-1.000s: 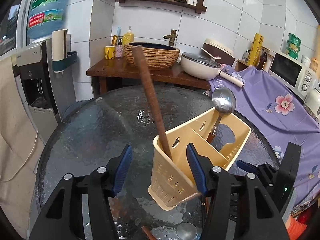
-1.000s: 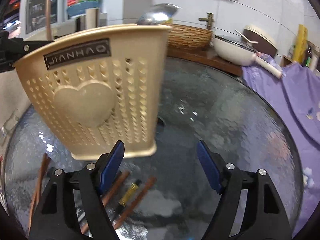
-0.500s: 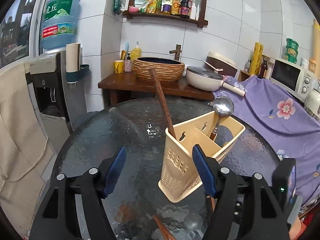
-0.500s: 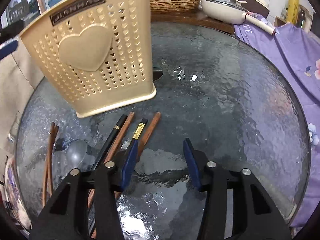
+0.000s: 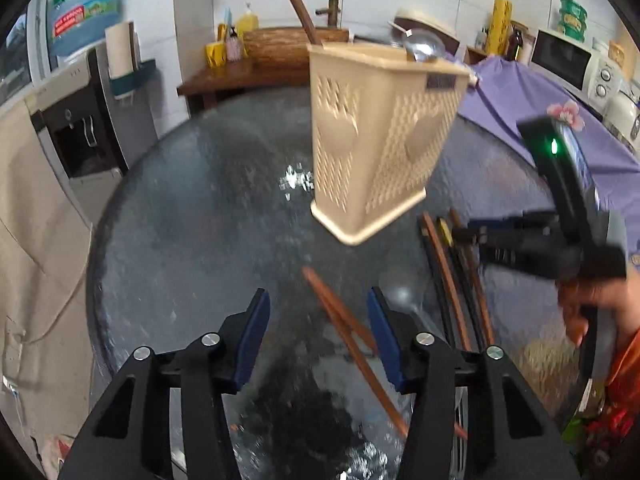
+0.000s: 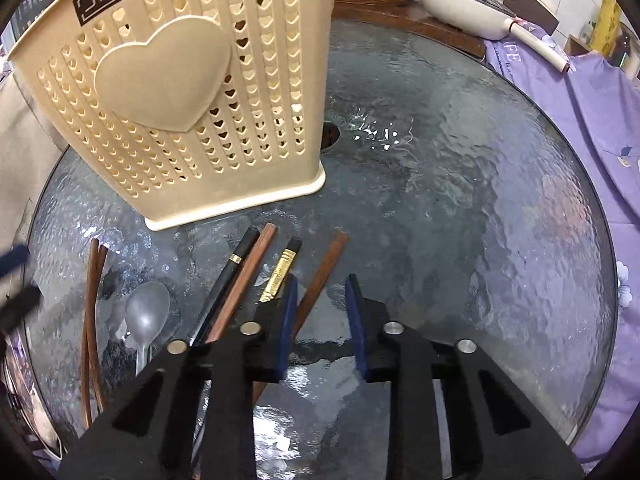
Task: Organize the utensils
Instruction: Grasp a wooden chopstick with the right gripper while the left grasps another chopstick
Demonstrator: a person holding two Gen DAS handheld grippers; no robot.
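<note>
Closing jaws mark both of your grippers. Your right gripper narrows over a brown chopstick lying on the glass table; the stick's shaft sits between the blue pads, which do not appear to press it yet. Your left gripper hangs with its jaws about half apart above a pair of brown chopsticks, holding nothing.

Beside the right-hand stick lie a black chopstick, another brown one and a gold-banded one, with a metal spoon further left. Just behind them stands the cream utensil holder, already carrying a wooden stick and a ladle.

You seem to be at the pickup step. Next, you need a firm pinch on that single chopstick, then a lift and a tip-down drop into a holder compartment.
</note>
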